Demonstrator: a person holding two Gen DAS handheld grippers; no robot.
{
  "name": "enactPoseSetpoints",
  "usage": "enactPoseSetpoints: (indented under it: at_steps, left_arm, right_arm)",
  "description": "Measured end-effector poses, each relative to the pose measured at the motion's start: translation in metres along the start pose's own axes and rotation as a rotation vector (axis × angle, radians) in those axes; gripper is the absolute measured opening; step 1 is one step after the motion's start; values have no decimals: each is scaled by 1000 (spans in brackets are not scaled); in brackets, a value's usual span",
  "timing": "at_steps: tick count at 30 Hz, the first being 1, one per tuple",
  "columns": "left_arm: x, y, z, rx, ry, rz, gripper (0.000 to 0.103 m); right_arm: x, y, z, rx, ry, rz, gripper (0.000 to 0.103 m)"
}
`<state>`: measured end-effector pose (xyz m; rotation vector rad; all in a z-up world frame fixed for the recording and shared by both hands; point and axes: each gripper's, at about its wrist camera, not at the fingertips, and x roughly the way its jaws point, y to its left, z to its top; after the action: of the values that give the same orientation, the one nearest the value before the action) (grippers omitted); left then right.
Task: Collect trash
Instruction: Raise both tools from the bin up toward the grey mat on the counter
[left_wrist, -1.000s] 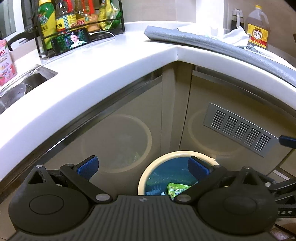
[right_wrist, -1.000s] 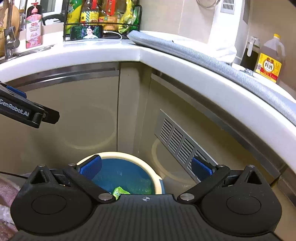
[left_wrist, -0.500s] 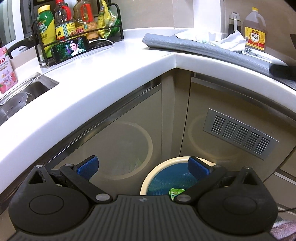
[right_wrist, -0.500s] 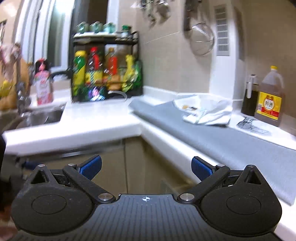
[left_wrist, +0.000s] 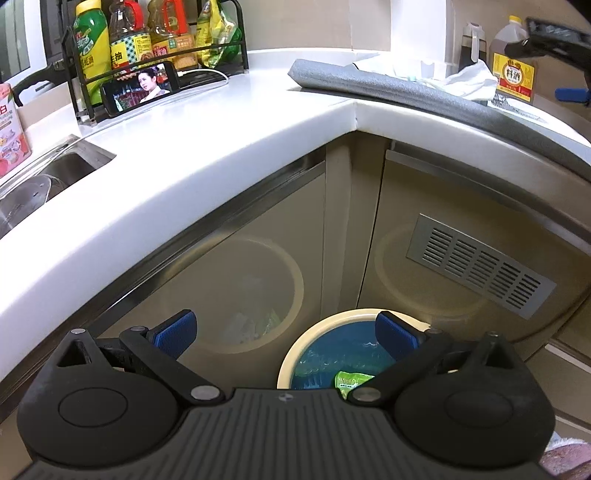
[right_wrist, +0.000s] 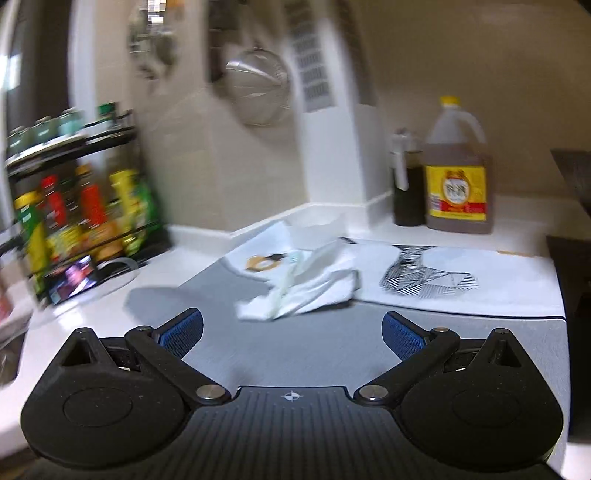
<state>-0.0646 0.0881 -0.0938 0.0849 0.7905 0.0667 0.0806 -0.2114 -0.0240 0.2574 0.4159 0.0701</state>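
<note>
A cream trash bin (left_wrist: 314, 332) with a blue liner stands on the floor in the cabinet corner; a green wrapper (left_wrist: 351, 380) lies inside it. My left gripper (left_wrist: 284, 332) is open and empty, low above the bin. My right gripper (right_wrist: 291, 332) is open and empty over the grey mat (right_wrist: 295, 350) on the counter. Crumpled white trash (right_wrist: 306, 288) lies on the mat just ahead of it, and shows in the left wrist view (left_wrist: 469, 81). The right gripper (left_wrist: 554, 40) shows at the top right of the left wrist view.
A condiment rack (left_wrist: 147, 48) and a phone (left_wrist: 142, 86) stand at the back of the white counter (left_wrist: 207, 147). A sink (left_wrist: 44, 181) is at left. An oil jug (right_wrist: 456, 173), a dark bottle (right_wrist: 406, 184) and a patterned cloth (right_wrist: 443, 280) sit by the wall.
My right gripper has risen from the bin to above the counter and now faces the white trash on the mat. My left gripper has lifted slightly and stays open.
</note>
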Motion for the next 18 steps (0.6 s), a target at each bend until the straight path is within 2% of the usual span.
enactPoseSetpoints:
  at_steps: [6,10,12,17,18]
  left_arm:
    - [2,5,4,-21,21,-17,103]
    - [2,7,11,-28,32,-29,103]
    - [0,7,14,-30,31,-31,103]
    - [-4,4,21,-24,28,-37,103]
    - [-5,3,23,-18,27,-37,103]
  right_arm:
    - [60,-17,15,91,49,-88,103]
    - [92,-30,16,233,64,-136,103]
    - [108,-34,15,279,82,-141,103]
    - [143,-30,15,298,127,-108,103]
    - [146,-27,16,280,122,-96,95]
